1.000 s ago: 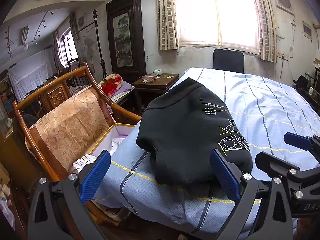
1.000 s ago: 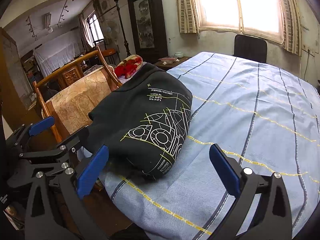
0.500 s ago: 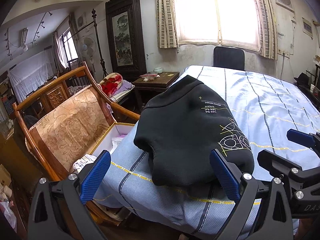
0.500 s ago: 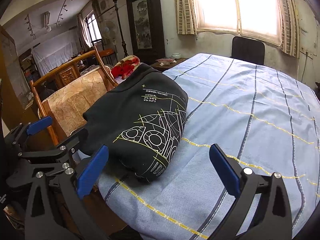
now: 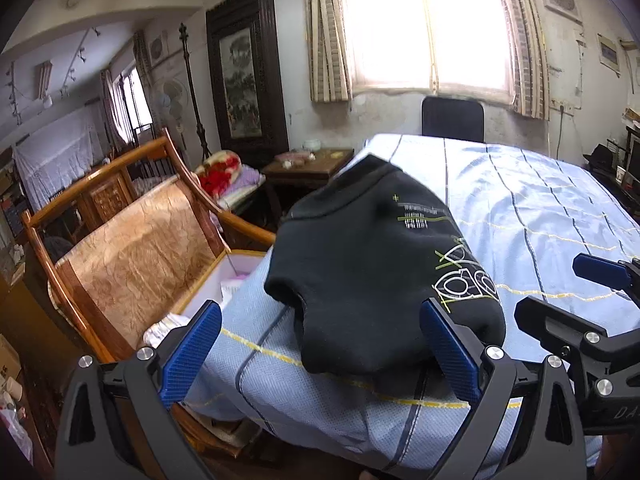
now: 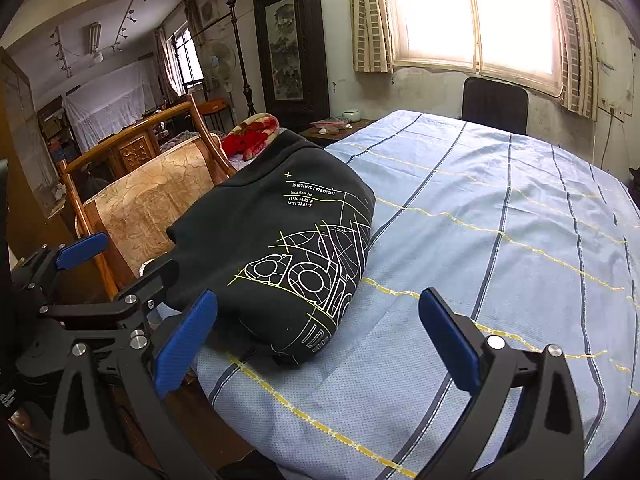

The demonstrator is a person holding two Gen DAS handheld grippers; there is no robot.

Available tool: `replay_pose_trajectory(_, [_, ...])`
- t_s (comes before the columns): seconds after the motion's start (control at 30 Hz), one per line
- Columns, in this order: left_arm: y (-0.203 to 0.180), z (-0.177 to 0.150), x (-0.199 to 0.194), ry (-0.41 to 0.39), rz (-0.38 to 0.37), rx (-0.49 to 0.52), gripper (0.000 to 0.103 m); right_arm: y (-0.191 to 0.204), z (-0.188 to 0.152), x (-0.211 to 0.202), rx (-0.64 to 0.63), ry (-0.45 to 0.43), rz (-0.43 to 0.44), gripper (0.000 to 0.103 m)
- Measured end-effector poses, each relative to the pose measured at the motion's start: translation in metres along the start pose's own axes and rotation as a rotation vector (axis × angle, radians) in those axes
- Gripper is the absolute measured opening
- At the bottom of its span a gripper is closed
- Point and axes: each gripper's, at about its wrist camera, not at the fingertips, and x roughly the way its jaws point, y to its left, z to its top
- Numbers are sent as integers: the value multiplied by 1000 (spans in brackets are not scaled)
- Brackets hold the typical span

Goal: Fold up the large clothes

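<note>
Both tongs, left [image 5: 320, 350] and right [image 6: 318, 346], gape wide, empty, near the sweatshirt [image 6: 280, 240].

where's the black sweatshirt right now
The black sweatshirt lies bundled on the near left corner of the blue striped bed, beside the wooden chair. Both open grippers sit just short of it.

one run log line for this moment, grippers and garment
left gripper: open, empty | right gripper: open, empty | black sweatshirt: folded on bed
</note>
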Motion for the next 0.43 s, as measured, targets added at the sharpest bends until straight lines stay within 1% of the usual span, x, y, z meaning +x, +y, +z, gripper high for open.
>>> replay_pose_trajectory(0.03, [0, 0, -2, -12, 10, 6, 99, 0, 0, 0, 0, 0, 4, 98])
replay_pose_trajectory(0.17, [1, 1, 3, 18, -6, 4, 99, 2, -1, -2, -5, -3, -2, 98])
replay_pose_trajectory(0.23, [0, 1, 5, 33, 1, 7, 99, 1, 0, -2, -5, -3, -7, 98])
replay_pose_trajectory(0.3, [-1, 2, 5, 31, 7, 7, 99, 1, 0, -1, -4, 0, -8, 98])
replay_pose_trajectory(0.43, [0, 3, 5, 42, -11, -4, 99, 0, 0, -2, -4, -4, -3, 98])
